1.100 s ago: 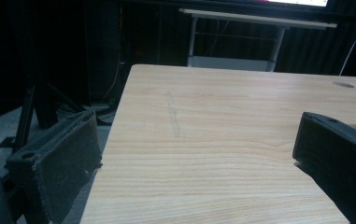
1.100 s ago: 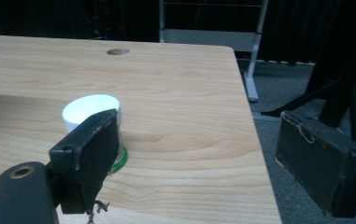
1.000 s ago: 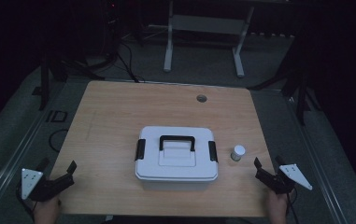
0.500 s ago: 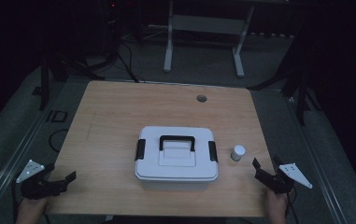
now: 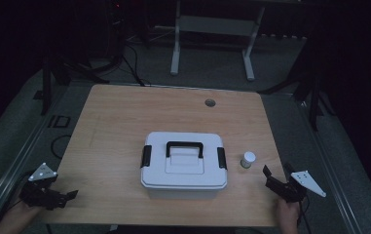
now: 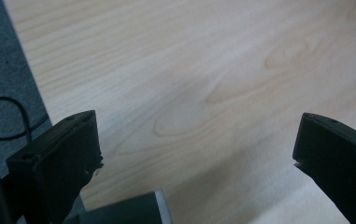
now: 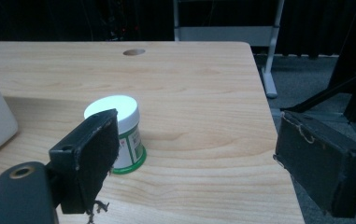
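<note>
Since the earlier frames we have drawn our left gripper (image 5: 68, 195) back and down to the near left corner of the counter (image 5: 120, 126), where it now lies low and turned sideways, its jaws pointing toward the middle of the near edge. Our right gripper (image 5: 276, 175) has hardly shifted; it sits at the near right corner, aimed forward and a little inward.

Both grippers are spread wide and hold nothing. In the left gripper view the two black jaws stand far apart at the bottom corners with bare wood grain between them, and a strip of grey floor with a dark cable shows at the left edge. In the right gripper view the jaws are equally wide, and the small jar (image 7: 117, 133) with a white lid and a green-and-white label stands upright on the counter just behind the left jaw, partly covered by it and not touched.

From the high view the small jar sits near the right gripper, just beside the right end of the white case (image 5: 183, 165). That case rests closed in the middle of the counter, with a black handle (image 5: 184, 146) lying flat on its lid and a black latch at each end. A round cable hole (image 5: 210, 102) lies in the counter well beyond it, toward the far edge.
</note>
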